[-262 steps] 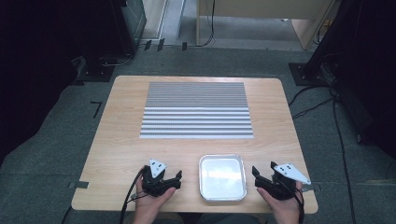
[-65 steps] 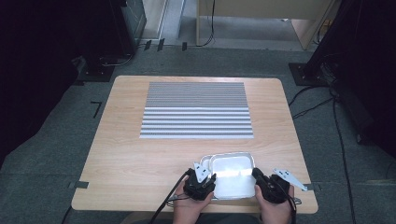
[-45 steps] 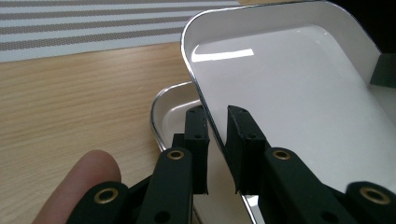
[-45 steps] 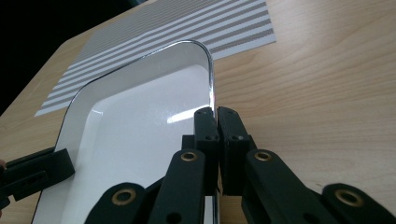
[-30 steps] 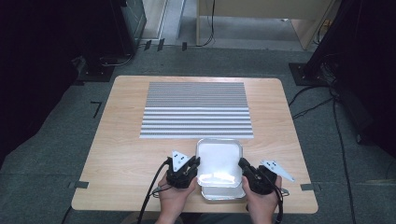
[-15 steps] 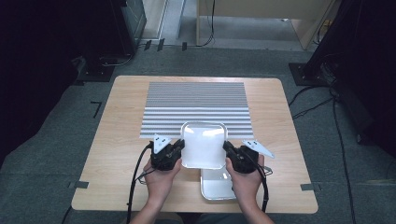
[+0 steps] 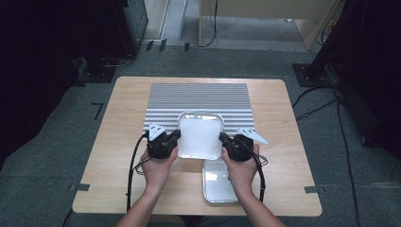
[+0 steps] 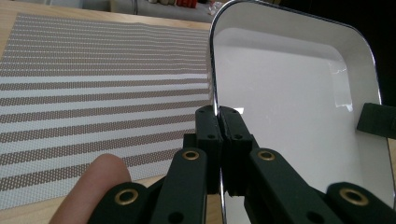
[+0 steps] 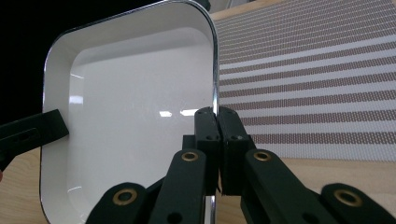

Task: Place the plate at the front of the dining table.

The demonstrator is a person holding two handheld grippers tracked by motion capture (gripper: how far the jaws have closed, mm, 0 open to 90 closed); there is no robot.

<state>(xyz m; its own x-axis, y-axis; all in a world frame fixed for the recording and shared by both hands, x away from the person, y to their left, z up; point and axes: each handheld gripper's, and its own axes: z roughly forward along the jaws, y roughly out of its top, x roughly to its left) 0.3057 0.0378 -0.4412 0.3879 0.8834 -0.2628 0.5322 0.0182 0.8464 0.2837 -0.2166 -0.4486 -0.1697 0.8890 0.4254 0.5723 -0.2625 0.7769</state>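
The wooden worktop (image 7: pixel 118 142) carries a grey striped mat (image 7: pixel 198 97) that lies toward its far edge, midway between the left and right edges. A white tray with a shiny metal rim (image 7: pixel 200 135) is held level over the near edge of the mat, reaching out over the bare wood in front of it; the two grippers grasp it from opposite sides. A second tray of the same kind (image 7: pixel 216 182) lies flat on the worktop near the near edge, a little right of the middle, partly under the person's right hand (image 7: pixel 242 172). The left gripper (image 7: pixel 174 136) is pressed together on the left rim of the held tray, its jaws pinching the thin metal edge, as the left gripper view shows closely (image 8: pixel 218 122). The right gripper (image 7: pixel 224 139) pinches the opposite rim in the same manner (image 9: pixel 216 120). The person's left hand (image 7: pixel 158 168) rests just behind its gripper.
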